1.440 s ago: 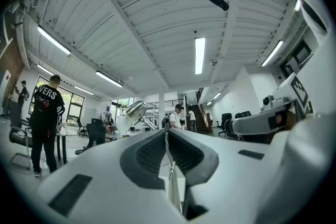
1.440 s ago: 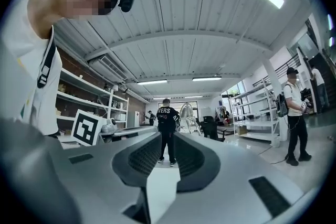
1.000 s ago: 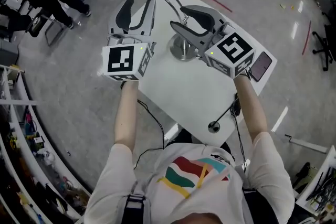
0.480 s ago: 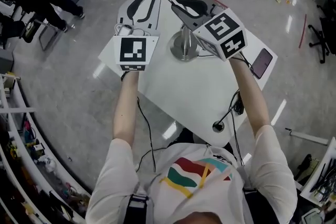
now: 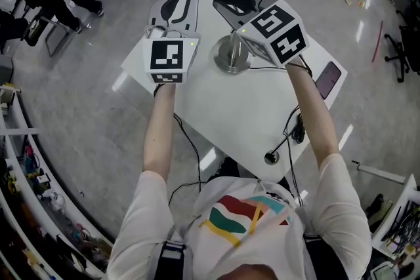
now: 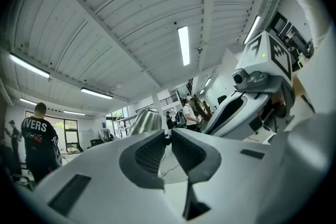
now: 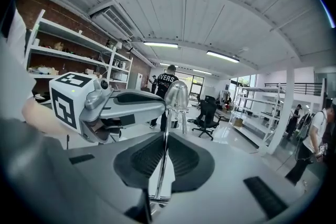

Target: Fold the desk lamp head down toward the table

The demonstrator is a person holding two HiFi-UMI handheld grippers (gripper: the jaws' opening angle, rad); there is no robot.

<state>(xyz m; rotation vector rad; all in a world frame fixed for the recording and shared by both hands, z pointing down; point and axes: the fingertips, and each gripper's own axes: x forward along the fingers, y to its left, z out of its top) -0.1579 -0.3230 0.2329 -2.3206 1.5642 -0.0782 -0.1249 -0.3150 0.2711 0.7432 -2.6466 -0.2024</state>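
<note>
While the chrome desk lamp [image 5: 231, 56] stands with its round base on the far half of the white worktop [image 5: 249, 115], its stem [image 7: 165, 149] rises upright. The bell-shaped lamp head [image 7: 176, 95] sits on top, and in the head view it shows over the worktop's far corner. The right tongs [image 7: 164, 136] are pressed together on the stem, with the thin rod caught between their ribbed pads. The left tongs [image 6: 168, 135] reach in from the left edge toward the lamp head. Their jaws have just been closing and now leave only a narrow slit. A small dark part sits at their tips, but whether it is pinched cannot be told. A phone [image 5: 327, 80] lies at the right corner.
</note>
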